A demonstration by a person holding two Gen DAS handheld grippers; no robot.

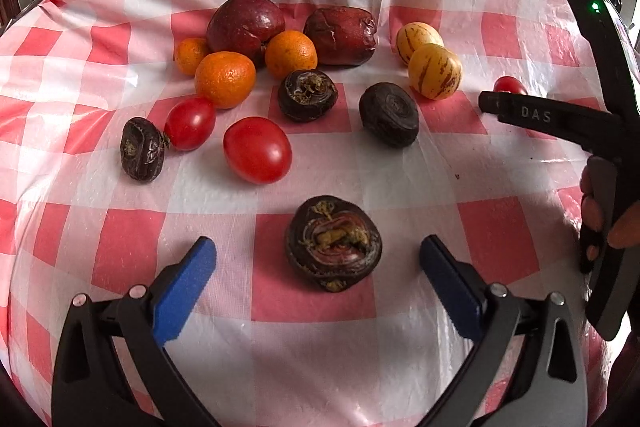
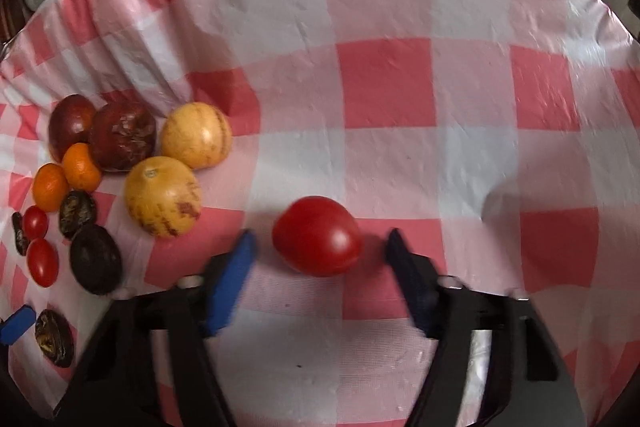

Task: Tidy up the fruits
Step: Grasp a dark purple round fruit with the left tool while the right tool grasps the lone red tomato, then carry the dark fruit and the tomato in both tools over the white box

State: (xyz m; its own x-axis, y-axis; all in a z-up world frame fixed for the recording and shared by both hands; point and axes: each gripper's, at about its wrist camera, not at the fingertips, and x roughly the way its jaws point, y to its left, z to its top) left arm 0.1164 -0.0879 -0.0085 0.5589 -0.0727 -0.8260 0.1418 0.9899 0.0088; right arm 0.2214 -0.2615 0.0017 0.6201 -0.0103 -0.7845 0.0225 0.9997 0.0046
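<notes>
Left wrist view shows the left tool (image 1: 318, 259) spread wide, its blue pads clear of the dark wrinkled fruit (image 1: 333, 243) lying between them on the checked counter (image 1: 400, 155). At twelve o'clock from it lie oranges (image 1: 225, 79), dark red apples (image 1: 245, 25), striped yellow fruits (image 1: 435, 71) and tomatoes (image 1: 257, 149). Right wrist view shows the right tool (image 2: 320, 247) with a red tomato (image 2: 317, 235) between its pads; gaps show on both sides, so nothing is gripped. Other fruit lies at nine o'clock.
</notes>
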